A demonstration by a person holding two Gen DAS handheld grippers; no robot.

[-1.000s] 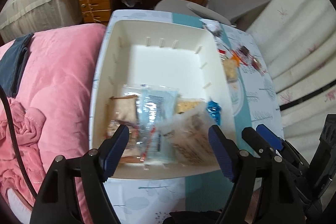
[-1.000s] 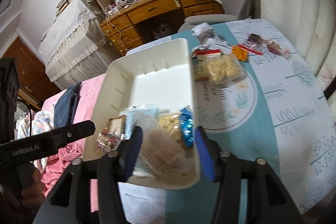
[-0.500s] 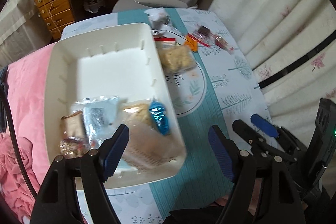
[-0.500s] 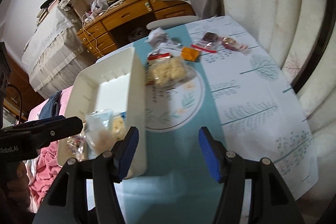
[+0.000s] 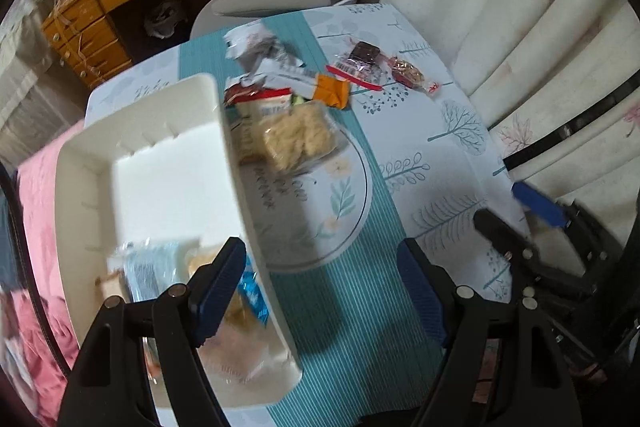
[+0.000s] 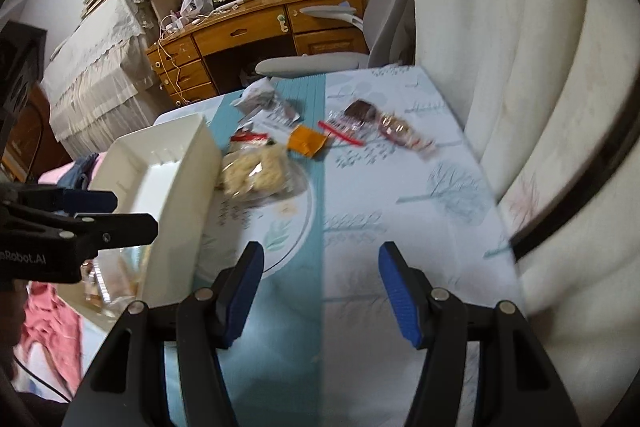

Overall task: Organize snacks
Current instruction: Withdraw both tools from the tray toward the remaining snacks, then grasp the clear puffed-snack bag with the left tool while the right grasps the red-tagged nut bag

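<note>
- Bin [image 5: 88,163]: plain cream-white.
- Tablecloth [image 5: 452,155]: white with pale blue trees and leaves, plus a teal striped band.
- Small packet [image 5: 331,91]: orange (brightest thing there).
- Finger pads [image 6: 400,301]: blue on black frames.
- Bedding [image 5: 36,187]: pink.

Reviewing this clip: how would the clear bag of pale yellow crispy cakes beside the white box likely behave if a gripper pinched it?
The clear bag of pale yellow crispy cakes is loose film, so it would probably crumple and slip between the fingers. Its blocky contents look brittle and may crack under a hard pinch. It lies flat on the tablecloth, so it seems unlikely to roll.
</note>
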